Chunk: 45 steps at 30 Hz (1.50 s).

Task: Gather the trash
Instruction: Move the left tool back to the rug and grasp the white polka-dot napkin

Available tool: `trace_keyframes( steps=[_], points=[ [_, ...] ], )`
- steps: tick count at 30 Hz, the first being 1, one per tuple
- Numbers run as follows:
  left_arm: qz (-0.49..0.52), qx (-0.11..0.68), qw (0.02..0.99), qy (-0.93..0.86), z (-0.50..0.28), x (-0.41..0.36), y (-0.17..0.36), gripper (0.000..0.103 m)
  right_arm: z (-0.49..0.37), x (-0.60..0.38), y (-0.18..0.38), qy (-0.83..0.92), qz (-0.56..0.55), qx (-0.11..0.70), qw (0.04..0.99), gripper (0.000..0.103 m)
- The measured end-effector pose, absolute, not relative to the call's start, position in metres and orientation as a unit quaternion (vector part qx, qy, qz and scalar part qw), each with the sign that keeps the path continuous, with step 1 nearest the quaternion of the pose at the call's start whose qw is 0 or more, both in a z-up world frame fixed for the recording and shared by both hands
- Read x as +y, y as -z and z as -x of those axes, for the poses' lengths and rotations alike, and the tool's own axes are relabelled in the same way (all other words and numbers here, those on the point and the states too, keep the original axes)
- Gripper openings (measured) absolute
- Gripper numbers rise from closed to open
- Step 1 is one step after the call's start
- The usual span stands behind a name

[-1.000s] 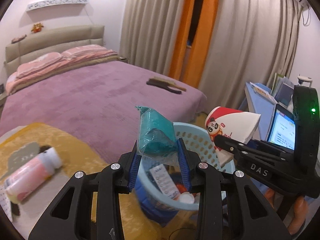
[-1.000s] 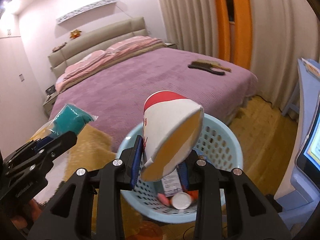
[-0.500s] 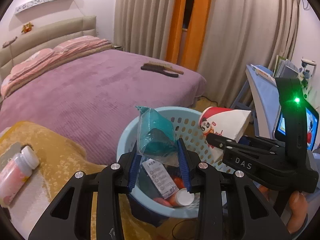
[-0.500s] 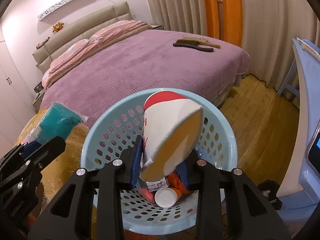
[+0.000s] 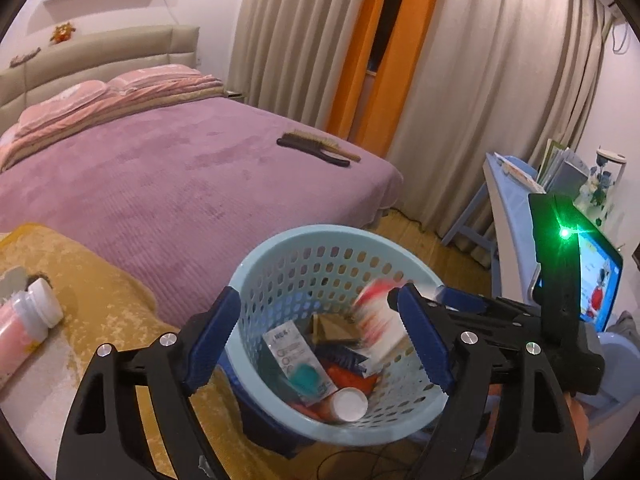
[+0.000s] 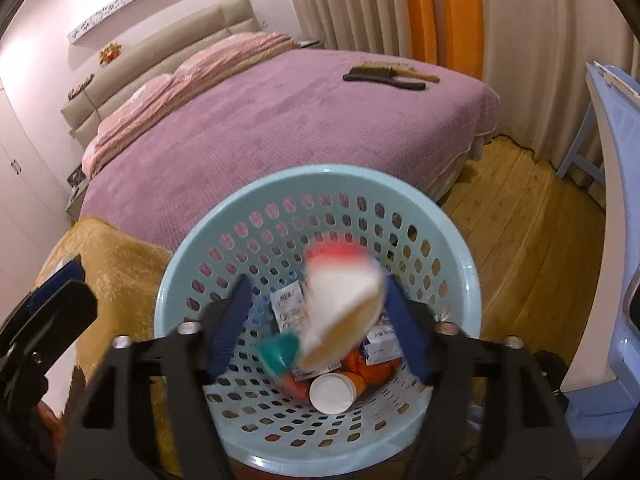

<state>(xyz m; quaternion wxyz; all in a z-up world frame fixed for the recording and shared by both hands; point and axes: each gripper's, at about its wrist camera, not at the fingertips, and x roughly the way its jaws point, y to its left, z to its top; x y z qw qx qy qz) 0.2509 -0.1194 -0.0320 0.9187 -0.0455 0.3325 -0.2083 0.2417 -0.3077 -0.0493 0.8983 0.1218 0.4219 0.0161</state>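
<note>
Both claws hang over the pale blue perforated plastic basket (image 6: 256,216) so released trash lands inside; the left claw (image 5: 318,344) is opening, empty. The right claw (image 6: 316,328) is opening too; the crushed red-and-white paper cup (image 6: 340,308) drops free between its jaws.

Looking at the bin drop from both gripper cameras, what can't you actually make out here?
- Red and white paper cup: motion-blurred in both views, print unreadable.
- Teal plastic bag: right view blurs it, cup overlaps it.
- Pale blue perforated plastic basket: its base is hidden by the gripper frames.
- Pink bottle with white cap: cut off at the left view's edge.
</note>
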Motion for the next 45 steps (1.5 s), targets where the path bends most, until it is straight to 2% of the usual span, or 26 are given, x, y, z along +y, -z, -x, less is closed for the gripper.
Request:
trace_keyframes(
  steps=[12, 27, 31, 39, 45],
  points=[
    [0.084, 0.284, 0.932, 0.209, -0.207, -0.078, -0.003, 0.085, -0.217, -0.280, 0.012, -0.053, -0.108, 0.392, 0.912, 0.066],
    [0.131, 0.224, 0.961, 0.099, -0.128, 0.039, -0.027, 0.087, -0.180, -0.187, -0.030, -0.149, -0.060, 0.350, 0.923, 0.068],
    [0.139, 0.216, 0.965, 0.055, -0.107, 0.075, -0.027, 0.087, -0.172, -0.153, -0.029, -0.180, -0.043, 0.343, 0.921, 0.075],
    [0.159, 0.226, 0.960, -0.036, -0.076, 0.149, -0.012, 0.087, -0.159, -0.084, -0.009, -0.240, -0.022, 0.340, 0.909, 0.075],
    [0.179, 0.263, 0.943, -0.096, -0.067, 0.202, 0.011, 0.087, -0.157, -0.049, 0.009, -0.286, -0.026, 0.328, 0.900, 0.075]
  ],
)
